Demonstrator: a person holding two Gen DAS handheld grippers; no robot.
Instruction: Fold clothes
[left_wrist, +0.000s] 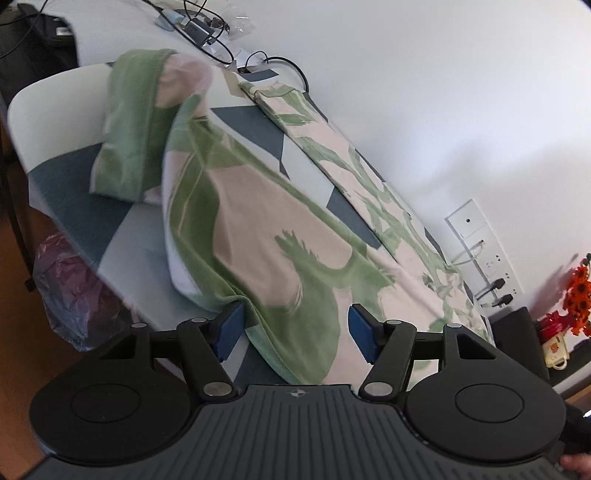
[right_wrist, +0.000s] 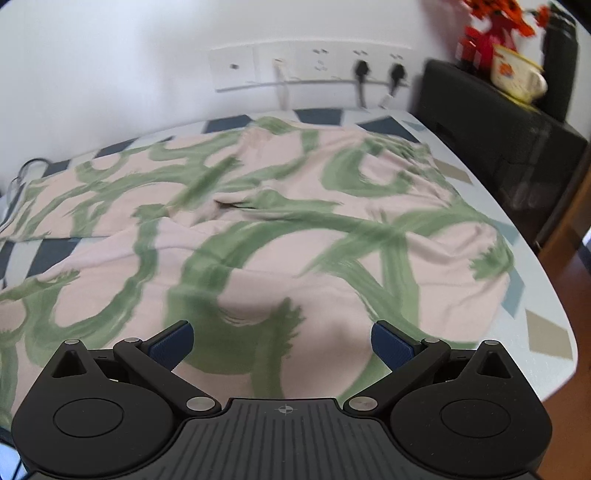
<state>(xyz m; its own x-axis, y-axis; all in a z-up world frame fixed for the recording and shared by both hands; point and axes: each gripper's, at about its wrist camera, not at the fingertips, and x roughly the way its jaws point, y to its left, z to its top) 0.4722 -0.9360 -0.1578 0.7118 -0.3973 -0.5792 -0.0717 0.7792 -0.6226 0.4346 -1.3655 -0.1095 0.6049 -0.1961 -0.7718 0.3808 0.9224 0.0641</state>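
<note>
A pink garment with green brush-stroke print (left_wrist: 288, 236) lies spread over a table with a blue and grey patterned cover (left_wrist: 122, 236). One part of it is bunched in a raised fold at the far end (left_wrist: 136, 125). My left gripper (left_wrist: 295, 332) is open, its blue pads on either side of a hanging edge of the cloth. In the right wrist view the garment (right_wrist: 280, 229) lies rumpled across the table (right_wrist: 546, 306). My right gripper (right_wrist: 282, 343) is open just above the cloth, holding nothing.
A white wall with a socket strip (right_wrist: 314, 66) and plugged cables runs behind the table. A black cabinet (right_wrist: 495, 122) with a cup and red-orange flowers (left_wrist: 576, 291) stands at one end. Cables and a device (left_wrist: 199, 26) lie at the other end. A purple bag (left_wrist: 70, 291) sits on the floor.
</note>
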